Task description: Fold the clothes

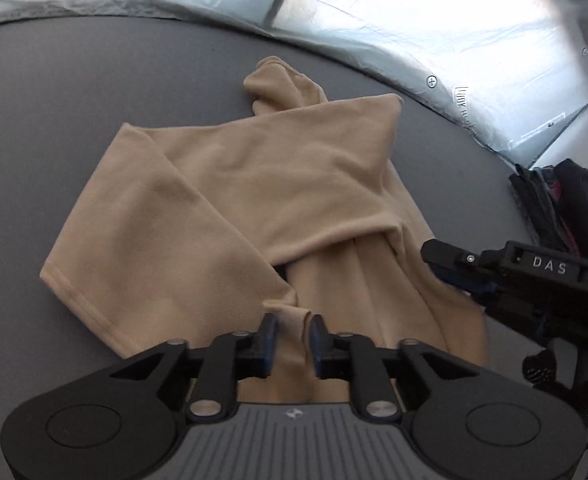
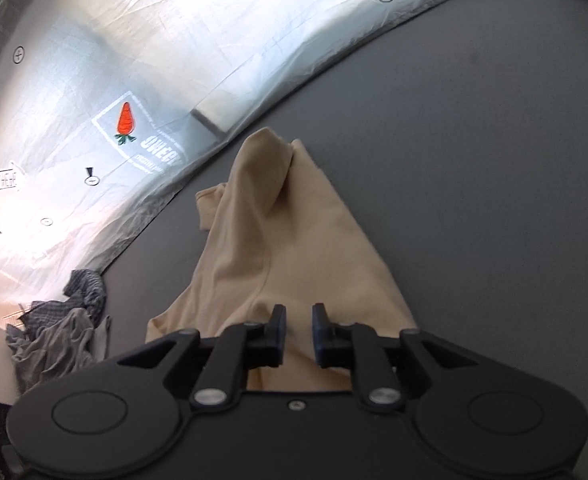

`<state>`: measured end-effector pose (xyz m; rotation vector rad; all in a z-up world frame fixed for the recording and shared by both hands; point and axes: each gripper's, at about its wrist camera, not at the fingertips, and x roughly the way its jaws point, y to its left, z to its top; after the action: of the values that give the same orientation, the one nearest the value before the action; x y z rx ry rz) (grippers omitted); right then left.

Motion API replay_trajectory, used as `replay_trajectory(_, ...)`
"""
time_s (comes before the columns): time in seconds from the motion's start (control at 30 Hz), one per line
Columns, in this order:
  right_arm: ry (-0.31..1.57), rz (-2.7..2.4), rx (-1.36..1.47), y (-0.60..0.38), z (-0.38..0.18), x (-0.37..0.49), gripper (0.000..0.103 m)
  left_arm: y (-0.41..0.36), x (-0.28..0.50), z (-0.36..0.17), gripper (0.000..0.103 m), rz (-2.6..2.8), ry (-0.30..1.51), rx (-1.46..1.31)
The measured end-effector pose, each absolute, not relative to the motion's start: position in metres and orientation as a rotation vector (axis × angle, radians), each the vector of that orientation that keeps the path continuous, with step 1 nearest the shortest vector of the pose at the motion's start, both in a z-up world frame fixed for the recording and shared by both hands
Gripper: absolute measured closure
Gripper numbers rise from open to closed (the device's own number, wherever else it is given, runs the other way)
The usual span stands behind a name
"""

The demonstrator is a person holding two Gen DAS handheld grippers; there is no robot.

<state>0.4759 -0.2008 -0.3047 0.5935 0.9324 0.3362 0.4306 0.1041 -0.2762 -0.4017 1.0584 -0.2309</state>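
- A beige soft-knit garment point(image 1: 230, 200) lies partly folded in the middle of the flat dark grey table surface point(image 1: 94, 80), one sleeve laid across its body.
- Along the far edge of the table lies a crinkled silver plastic sheet point(image 2: 94, 80) printed with an orange carrot picture point(image 2: 126, 120).
- A heap of grey checked clothes point(image 2: 62, 328) lies at the table edge in the right wrist view; a dark bundle of clothes point(image 1: 565, 208) is at the right border of the left wrist view.
- The left gripper point(image 1: 292, 332) has its blue pads a little apart, with a small fold of the beige cloth between them; the pads do not seem to press it.
- The right gripper point(image 2: 297, 320) is also slightly open above the beige garment, and nothing is clamped in it.
- In the left wrist view the right gripper point(image 1: 449, 264) comes in from the right, over the garment's edge.
- The near part of the garment is hidden under both gripper bodies.
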Motion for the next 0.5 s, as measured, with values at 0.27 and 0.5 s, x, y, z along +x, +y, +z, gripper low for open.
replay_trajectory(0.27, 0.977, 0.528, 0.653, -0.175, -0.305, 0.458, 0.083, 0.124, 0.383, -0.258, 0.063, -0.152, 1.043, -0.38)
replay_trajectory(0.5, 1.046, 0.592, 0.509, -0.128, -0.305, 0.438, 0.068, 0.14, 0.346, -0.254, 0.063, -0.085, 1.036, -0.426)
